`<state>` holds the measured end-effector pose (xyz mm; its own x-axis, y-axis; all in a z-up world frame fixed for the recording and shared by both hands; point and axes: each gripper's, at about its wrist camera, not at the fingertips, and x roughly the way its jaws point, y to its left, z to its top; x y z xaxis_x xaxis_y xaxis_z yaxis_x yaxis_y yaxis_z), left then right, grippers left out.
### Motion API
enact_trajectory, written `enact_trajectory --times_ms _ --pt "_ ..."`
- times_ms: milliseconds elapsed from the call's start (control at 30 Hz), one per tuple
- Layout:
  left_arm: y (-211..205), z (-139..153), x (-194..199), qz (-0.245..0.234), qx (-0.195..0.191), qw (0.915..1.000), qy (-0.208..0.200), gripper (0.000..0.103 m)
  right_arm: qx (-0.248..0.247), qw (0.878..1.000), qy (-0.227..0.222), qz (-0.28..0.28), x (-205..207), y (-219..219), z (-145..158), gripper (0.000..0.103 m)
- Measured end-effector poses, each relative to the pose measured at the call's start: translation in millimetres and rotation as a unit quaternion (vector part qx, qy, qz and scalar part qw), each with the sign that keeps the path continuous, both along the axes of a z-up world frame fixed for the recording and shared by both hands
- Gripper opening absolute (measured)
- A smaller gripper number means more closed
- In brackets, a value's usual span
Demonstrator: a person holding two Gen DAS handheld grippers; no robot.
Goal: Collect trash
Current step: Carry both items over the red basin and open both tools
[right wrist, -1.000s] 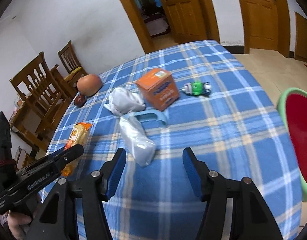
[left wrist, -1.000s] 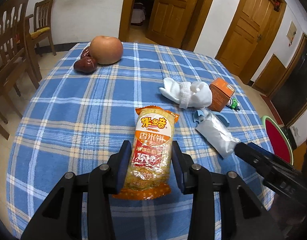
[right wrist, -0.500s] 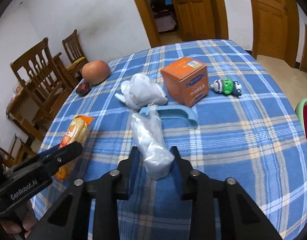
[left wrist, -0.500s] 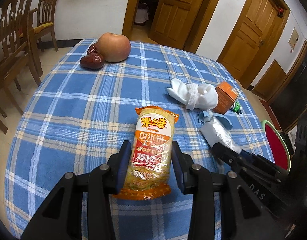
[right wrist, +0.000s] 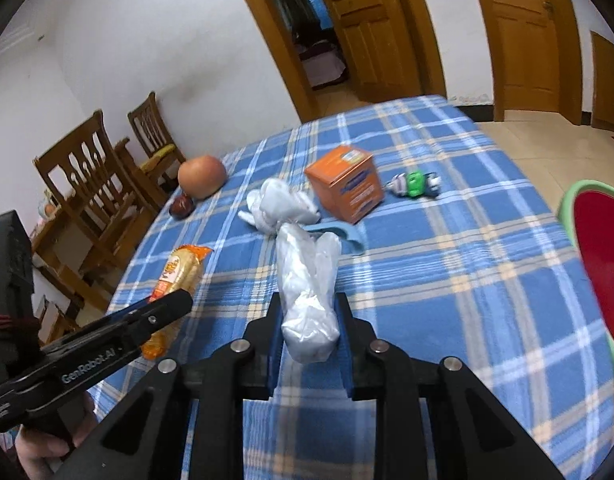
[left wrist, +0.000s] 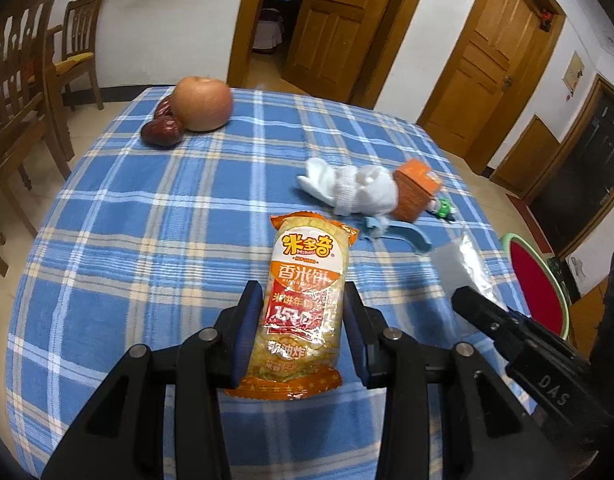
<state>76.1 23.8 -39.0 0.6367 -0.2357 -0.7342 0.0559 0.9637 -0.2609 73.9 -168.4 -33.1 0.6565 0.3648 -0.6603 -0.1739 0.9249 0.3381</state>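
1. Left wrist view: the left gripper [left wrist: 303, 332] was clamped on an orange snack packet [left wrist: 301, 308] over the blue plaid table [left wrist: 147, 240].
2. The right gripper [right wrist: 309, 332], jaws just closing, pinched a clear plastic bag [right wrist: 309, 292].

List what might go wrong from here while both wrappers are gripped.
1. The right tongs have just closed on the crumpled plastic bag near its end only; it looks slippery and may slide out when lifted.
2. The left tongs squeeze the snack packet; more pressure might crush whatever is inside.
3. The bag's far end lies by the blue hook and white socks, so lifting could drag them.
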Motion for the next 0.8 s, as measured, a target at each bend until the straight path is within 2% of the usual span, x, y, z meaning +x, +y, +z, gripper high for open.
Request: enact_trajectory --times_ms 500,800 --pt "-60.3 26.6 -10.7 -0.079 -0.015 0.9966 -0.019 0.040 0.026 0.996 -0.038 -0.082 -46.5 -61.6 33.2 0.026" --pt "-97.9 35.8 -6.0 -0.119 -0.012 0.9926 -0.022 0.040 0.034 0.990 -0.043 -0.132 -61.2 -106.5 37.3 0.026"
